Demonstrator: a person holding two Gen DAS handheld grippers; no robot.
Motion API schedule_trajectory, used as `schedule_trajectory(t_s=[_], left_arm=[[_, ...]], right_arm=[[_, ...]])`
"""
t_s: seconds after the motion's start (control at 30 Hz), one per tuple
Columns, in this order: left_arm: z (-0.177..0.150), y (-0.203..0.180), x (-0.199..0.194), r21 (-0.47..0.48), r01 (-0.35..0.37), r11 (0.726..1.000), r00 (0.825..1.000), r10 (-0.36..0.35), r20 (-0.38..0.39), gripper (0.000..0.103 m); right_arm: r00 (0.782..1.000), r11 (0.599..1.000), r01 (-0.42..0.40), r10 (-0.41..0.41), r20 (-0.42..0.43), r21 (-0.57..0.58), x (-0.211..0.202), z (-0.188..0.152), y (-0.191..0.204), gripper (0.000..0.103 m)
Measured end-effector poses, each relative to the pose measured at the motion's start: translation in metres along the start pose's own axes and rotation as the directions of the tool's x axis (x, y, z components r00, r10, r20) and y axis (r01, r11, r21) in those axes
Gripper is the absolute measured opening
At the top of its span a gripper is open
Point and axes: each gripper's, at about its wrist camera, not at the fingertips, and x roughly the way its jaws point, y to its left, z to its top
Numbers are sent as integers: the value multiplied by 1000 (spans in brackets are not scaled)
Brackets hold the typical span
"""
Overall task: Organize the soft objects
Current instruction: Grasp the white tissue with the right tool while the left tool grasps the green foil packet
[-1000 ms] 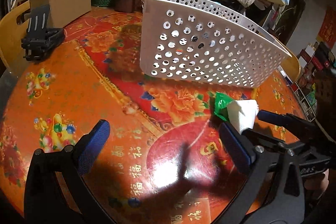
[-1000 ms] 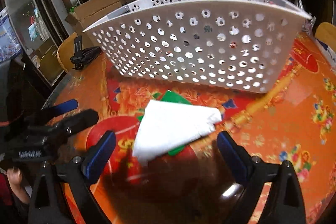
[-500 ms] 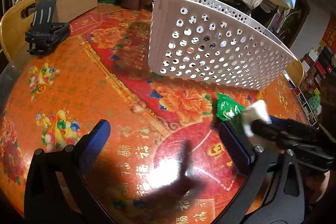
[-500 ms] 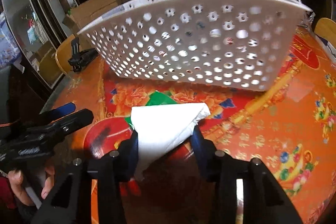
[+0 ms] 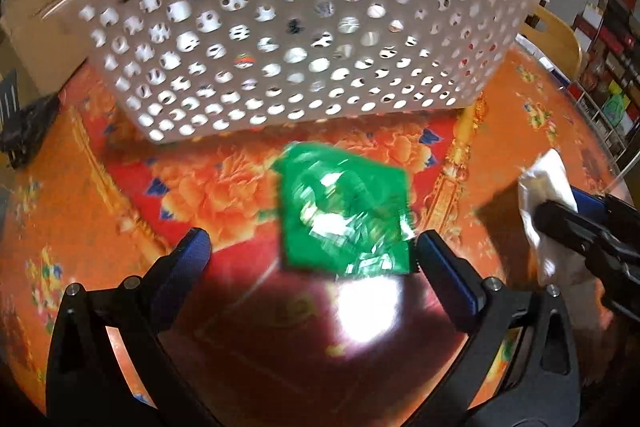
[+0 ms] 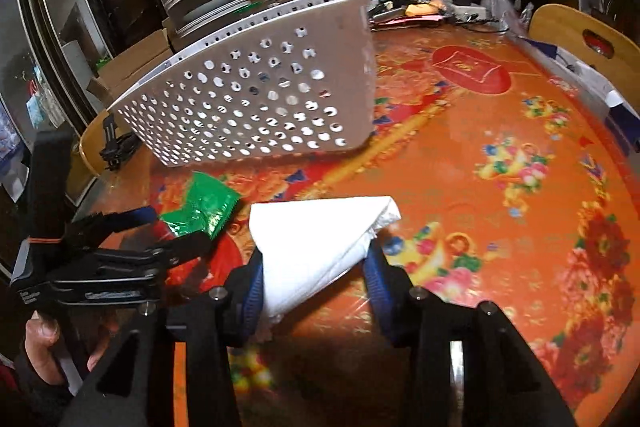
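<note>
R gripper (image 6: 314, 269) pads clamped on folded white tissue (image 6: 320, 239), soft, wedge-shaped, L gripper (image 5: 312, 259) jaws wide, crinkly green foil packet (image 5: 344, 217) between tips on glossy table (image 5: 100, 211), perforated white plastic basket (image 5: 288, 39) behind.

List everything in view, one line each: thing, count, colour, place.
basket: one, white, perforated, on the table behind the packet.
green packet: one, shiny green, flat on the table ahead of the left gripper.
white cloth: one, white, folded, clamped in the right gripper.
table: one, orange-red floral cover.
cardboard box: one, brown, behind the basket.
chair: one, wooden, far table edge.
left gripper: black, blue pads, open.
right gripper: black, blue pads, shut on the cloth.
</note>
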Motion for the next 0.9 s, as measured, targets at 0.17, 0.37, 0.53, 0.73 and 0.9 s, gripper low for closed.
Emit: schedule_trajectory(t_s=[0.17,0.37,0.53,0.73,0.9], left_arm=[[5,-8,4,3,-10,1000,1000,10,8,96],[7,-26,-11,47,-51,998,997,48,65,55],[2,-14,-25,17,-13,1000,995,11,103,17],[-13,5,-31,15,41,999,995,-42,91,0],[-21,9,-33,21,98,995,990,-100,101,0]], right_arm=[[1000,1000,1,-1,11,-13,-5,-1,-2,46],[1000,1000,15,-14,11,-28,-6,-2,1,46],[1000,999,31,-31,3,-44,-3,-1,5,46],[999,997,43,-44,-19,-58,2,-2,7,46],[998,997,53,-54,-21,-52,3,-2,7,46]])
